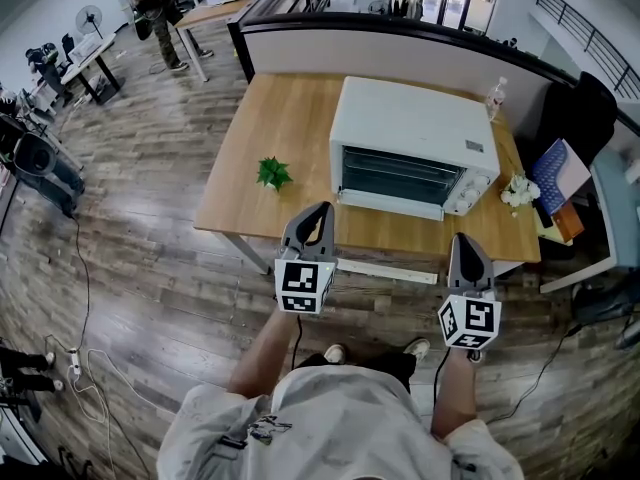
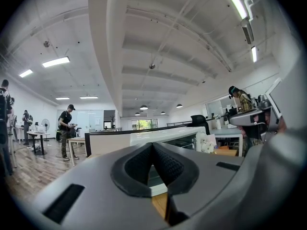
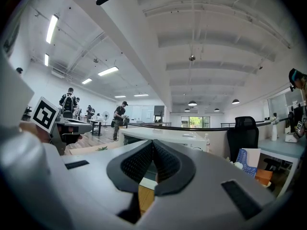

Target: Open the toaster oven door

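Short of the table's near edge, the left gripper (image 1: 320, 211) and the right gripper (image 1: 467, 240) hover with their jaws pressed together, pads meeting at the tips (nothing lies between them). Well apart from both, the toaster oven (image 1: 412, 146) stands on the wooden table (image 1: 285, 118) with its door (image 1: 398, 176) closed. Each gripper view has most of the oven blocked by its own jaws.

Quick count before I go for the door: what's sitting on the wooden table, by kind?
Toaster oven: 1
Small green plant: 1
Clear bottle: 1
White flower bunch: 1
Total: 4
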A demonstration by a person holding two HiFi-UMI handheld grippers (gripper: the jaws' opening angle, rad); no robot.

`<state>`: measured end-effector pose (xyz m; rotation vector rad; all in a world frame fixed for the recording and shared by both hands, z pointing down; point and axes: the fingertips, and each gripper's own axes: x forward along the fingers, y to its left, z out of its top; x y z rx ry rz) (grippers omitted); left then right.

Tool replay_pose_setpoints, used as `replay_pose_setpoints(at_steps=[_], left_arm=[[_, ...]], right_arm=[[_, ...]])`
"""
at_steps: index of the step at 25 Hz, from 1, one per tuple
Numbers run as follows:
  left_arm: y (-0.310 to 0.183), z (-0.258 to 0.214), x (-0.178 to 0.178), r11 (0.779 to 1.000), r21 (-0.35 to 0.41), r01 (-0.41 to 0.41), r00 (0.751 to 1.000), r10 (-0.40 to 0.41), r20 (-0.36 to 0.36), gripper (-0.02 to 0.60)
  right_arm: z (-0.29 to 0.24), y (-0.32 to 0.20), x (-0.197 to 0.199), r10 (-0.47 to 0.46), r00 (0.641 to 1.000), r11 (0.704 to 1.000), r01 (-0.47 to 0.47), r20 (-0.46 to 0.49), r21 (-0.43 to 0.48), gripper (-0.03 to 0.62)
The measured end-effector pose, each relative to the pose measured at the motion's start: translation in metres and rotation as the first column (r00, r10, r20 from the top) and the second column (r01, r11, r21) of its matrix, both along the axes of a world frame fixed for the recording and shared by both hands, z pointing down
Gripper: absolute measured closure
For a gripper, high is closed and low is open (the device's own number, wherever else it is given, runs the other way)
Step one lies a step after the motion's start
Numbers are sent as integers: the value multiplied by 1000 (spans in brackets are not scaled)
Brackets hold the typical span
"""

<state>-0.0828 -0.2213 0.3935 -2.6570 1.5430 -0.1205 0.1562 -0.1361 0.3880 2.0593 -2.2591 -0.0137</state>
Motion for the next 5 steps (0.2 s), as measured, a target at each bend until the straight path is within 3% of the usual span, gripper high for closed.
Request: replay_pose_setpoints(at_steps=[5], left_arm=[[-3,1,-5,1000,-13,19,1000,-19,-22,568]], right_arm=[[3,1,4,6,1000,1000,-6,4,-6,571]])
